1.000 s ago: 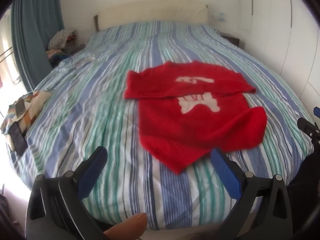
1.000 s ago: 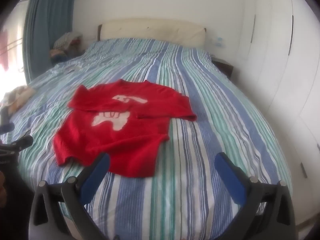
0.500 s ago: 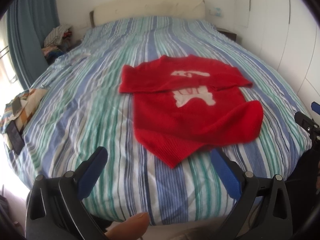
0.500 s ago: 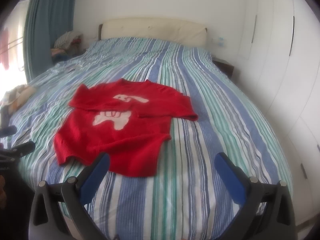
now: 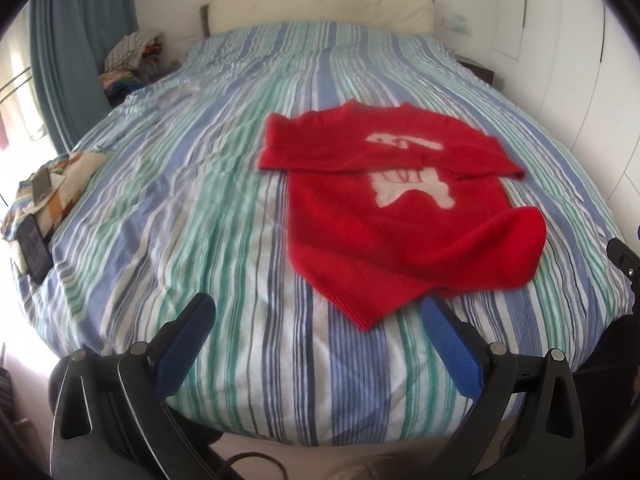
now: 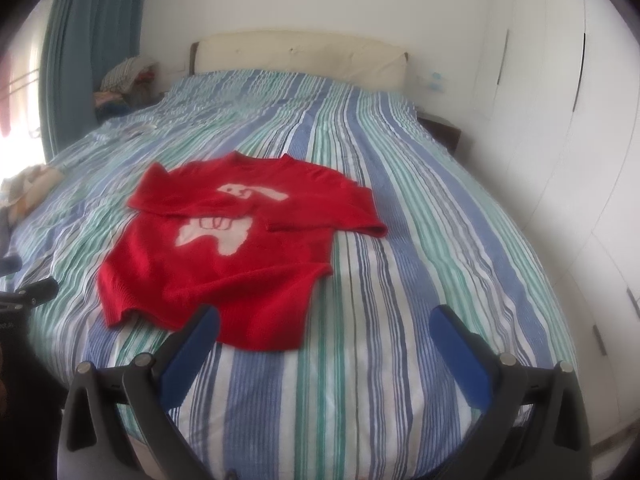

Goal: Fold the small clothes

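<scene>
A small red sweater (image 5: 404,216) with a white animal figure lies on the striped bed, both sleeves folded across its chest and the hem slightly bunched. In the right wrist view the same sweater (image 6: 224,248) sits left of centre. My left gripper (image 5: 316,316) hangs open over the bed's near edge, just short of the hem's left corner. My right gripper (image 6: 324,324) is open too, its left finger near the hem's right part. Neither holds anything.
The blue, green and white striped bed (image 5: 200,208) fills the view. A patterned cloth with a phone (image 5: 34,248) and a second device lies at its left edge. Clothes pile (image 5: 132,48) by the curtain; white wardrobe doors (image 6: 560,120) stand on the right.
The left wrist view has shifted left and slightly back, so the sweater sits more to the right. The right gripper has edged closer to the hem. Both stay open.
</scene>
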`<control>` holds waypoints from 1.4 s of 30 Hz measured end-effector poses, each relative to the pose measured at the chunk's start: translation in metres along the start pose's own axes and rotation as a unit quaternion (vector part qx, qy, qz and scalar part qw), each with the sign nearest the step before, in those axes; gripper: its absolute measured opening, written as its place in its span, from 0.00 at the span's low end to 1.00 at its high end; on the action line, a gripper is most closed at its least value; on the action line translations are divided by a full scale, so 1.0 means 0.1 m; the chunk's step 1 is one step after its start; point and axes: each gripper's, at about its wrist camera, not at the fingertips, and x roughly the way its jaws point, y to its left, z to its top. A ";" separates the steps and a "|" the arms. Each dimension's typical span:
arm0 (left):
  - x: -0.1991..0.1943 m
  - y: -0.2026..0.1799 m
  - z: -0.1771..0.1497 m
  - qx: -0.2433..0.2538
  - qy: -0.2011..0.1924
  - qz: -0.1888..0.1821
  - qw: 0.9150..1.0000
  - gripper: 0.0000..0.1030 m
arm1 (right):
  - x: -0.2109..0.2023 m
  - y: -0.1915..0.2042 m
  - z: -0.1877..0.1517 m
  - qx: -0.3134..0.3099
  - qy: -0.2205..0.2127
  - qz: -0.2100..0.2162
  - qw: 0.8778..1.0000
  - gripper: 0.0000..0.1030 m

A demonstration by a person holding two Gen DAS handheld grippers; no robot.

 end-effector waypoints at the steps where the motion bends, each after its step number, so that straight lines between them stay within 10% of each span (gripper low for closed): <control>1: 0.00 0.01 0.01 -0.001 0.000 0.001 1.000 1.00 | 0.01 0.00 0.00 0.001 0.001 0.000 1.000 1.00; 42: 0.10 0.04 -0.05 -0.004 0.017 0.007 1.000 1.00 | 0.15 0.21 -0.10 -0.014 0.034 0.017 0.999 1.00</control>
